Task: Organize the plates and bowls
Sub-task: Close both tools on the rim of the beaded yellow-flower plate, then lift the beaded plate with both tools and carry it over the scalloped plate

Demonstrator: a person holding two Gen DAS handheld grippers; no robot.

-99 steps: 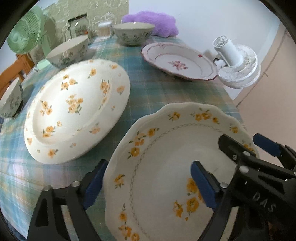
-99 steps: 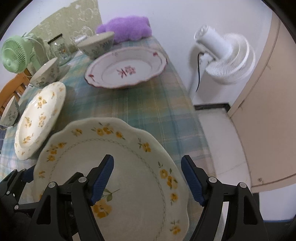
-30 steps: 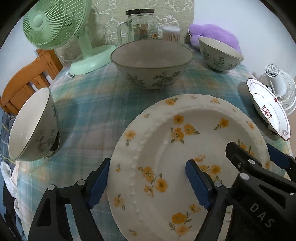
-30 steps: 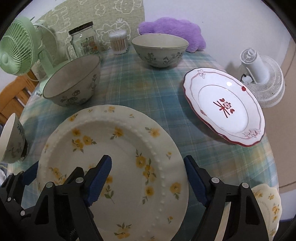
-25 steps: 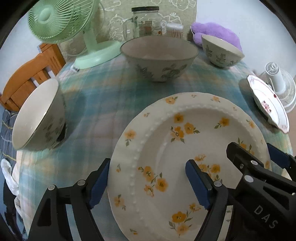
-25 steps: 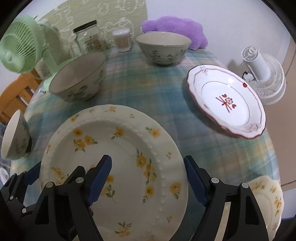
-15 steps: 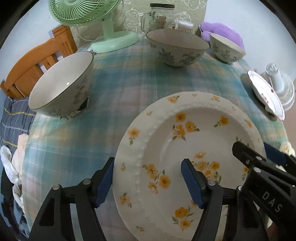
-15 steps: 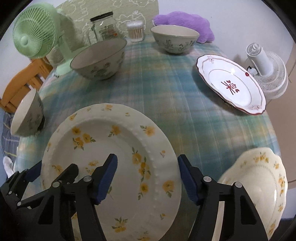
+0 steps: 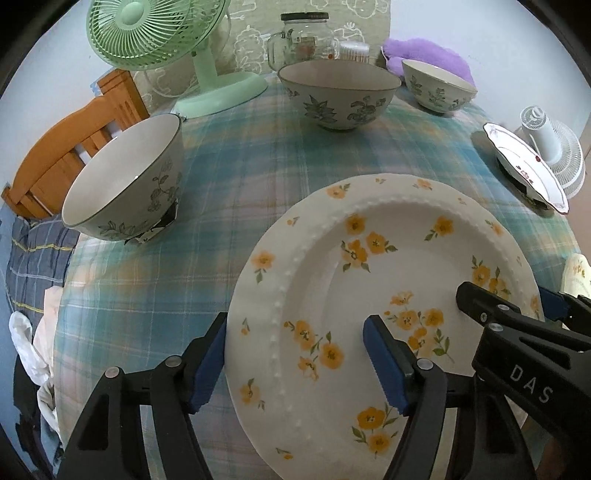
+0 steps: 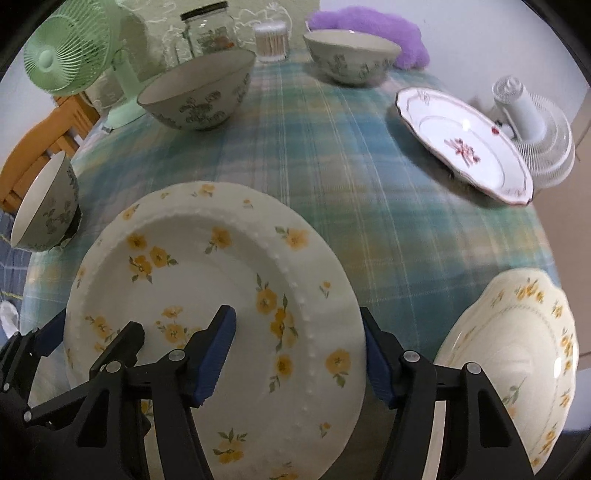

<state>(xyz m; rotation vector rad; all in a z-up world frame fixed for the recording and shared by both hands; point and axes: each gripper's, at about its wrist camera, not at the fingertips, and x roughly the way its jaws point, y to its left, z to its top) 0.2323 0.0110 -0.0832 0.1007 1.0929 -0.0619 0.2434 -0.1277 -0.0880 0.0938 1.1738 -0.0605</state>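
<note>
A large white plate with yellow flowers point(image 9: 369, 266) point(image 10: 207, 266) lies on the plaid tablecloth. My left gripper point(image 9: 295, 362) is open with its jaws astride the plate's left rim. My right gripper point(image 10: 299, 354) is open, astride the plate's right rim. A scalloped yellow-flower plate point(image 10: 517, 354) lies to the right. A red-trimmed plate point(image 10: 465, 144) lies far right. Three floral bowls stand around: near left point(image 9: 125, 188), centre back point(image 9: 338, 94), far back right point(image 9: 437, 88).
A green desk fan point(image 9: 177, 48), a glass jar point(image 9: 303, 40) and a cotton-swab tub point(image 10: 271, 40) stand at the back. A purple cushion point(image 10: 369, 26) lies behind. A white floor fan point(image 10: 535, 129) stands off the right edge. A wooden chair point(image 9: 70, 144) stands left.
Both grippers shifted from the scalloped plate to the large yellow-flower plate, then pulled back a little with their jaws closing in on its opposite rims. The scalloped plate now lies at the right.
</note>
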